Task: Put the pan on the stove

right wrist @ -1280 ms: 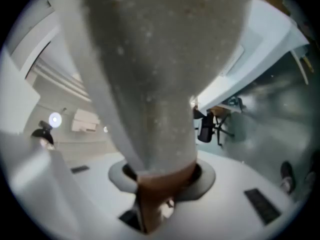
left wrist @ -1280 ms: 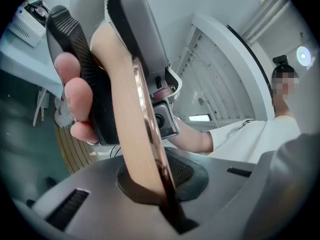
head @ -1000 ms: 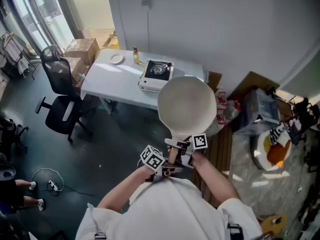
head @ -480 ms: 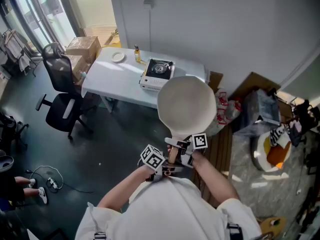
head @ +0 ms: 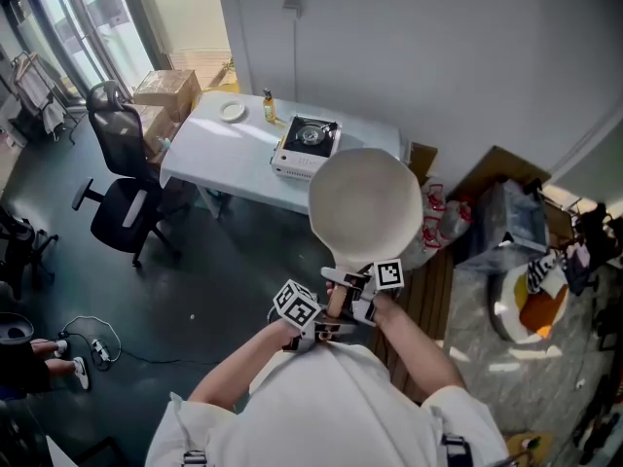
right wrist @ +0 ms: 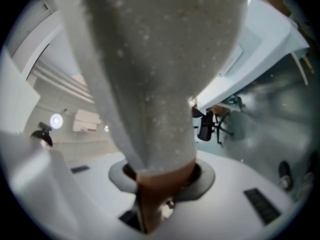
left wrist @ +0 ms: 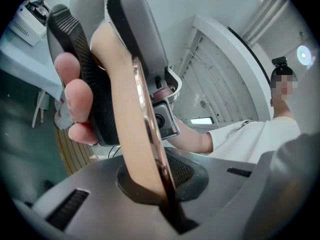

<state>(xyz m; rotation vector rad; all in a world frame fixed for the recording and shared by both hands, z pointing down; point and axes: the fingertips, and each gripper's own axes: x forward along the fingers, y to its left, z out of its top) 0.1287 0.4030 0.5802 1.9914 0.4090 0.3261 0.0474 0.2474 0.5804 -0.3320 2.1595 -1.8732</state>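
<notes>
Carrying looks like the step in hand. The left claw (head: 313, 325) and the right claw (head: 356, 296) are both clenched on the wooden handle (left wrist: 122, 114) of the pan (head: 366, 202). The pan hangs in the air in front of the person, well apart from the stove (head: 308, 142). By my reading the pick-up is done; reaching the surface (head: 209, 154) and setting the pan on the burner are left. Counted left to right: one office chair (head: 119, 188), one surface, one small plate (head: 231, 113), one bottle (head: 267, 105), one stove, one pan, two claws.
</notes>
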